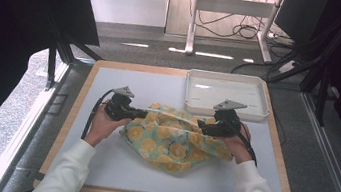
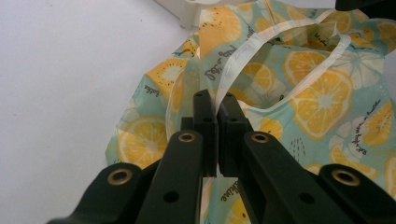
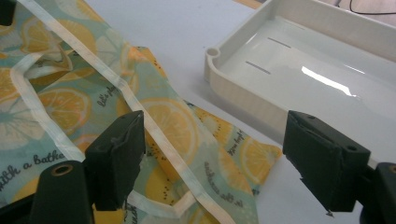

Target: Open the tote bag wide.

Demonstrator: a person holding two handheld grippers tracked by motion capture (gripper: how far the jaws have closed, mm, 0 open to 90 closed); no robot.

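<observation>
A crumpled cloth (image 1: 172, 139) printed with lemon slices on pale green lies in the middle of the white mat. It has thin white straps. My left gripper (image 1: 143, 114) is at the cloth's left edge, and its jaws (image 2: 215, 100) are shut on one white strap (image 2: 238, 56), which runs away over the fabric (image 2: 322, 98). My right gripper (image 1: 202, 125) hovers at the cloth's right side. Its jaws (image 3: 215, 135) stand wide open, with a strap (image 3: 116, 81) and the fabric (image 3: 173, 116) lying below them, untouched.
A shallow white tray (image 1: 227, 76) sits at the back right of the mat, just beyond the cloth; its near wall (image 3: 243, 93) is close to my right gripper. The wooden table edge (image 1: 83, 94) frames the mat. Bare mat lies on the left and in front.
</observation>
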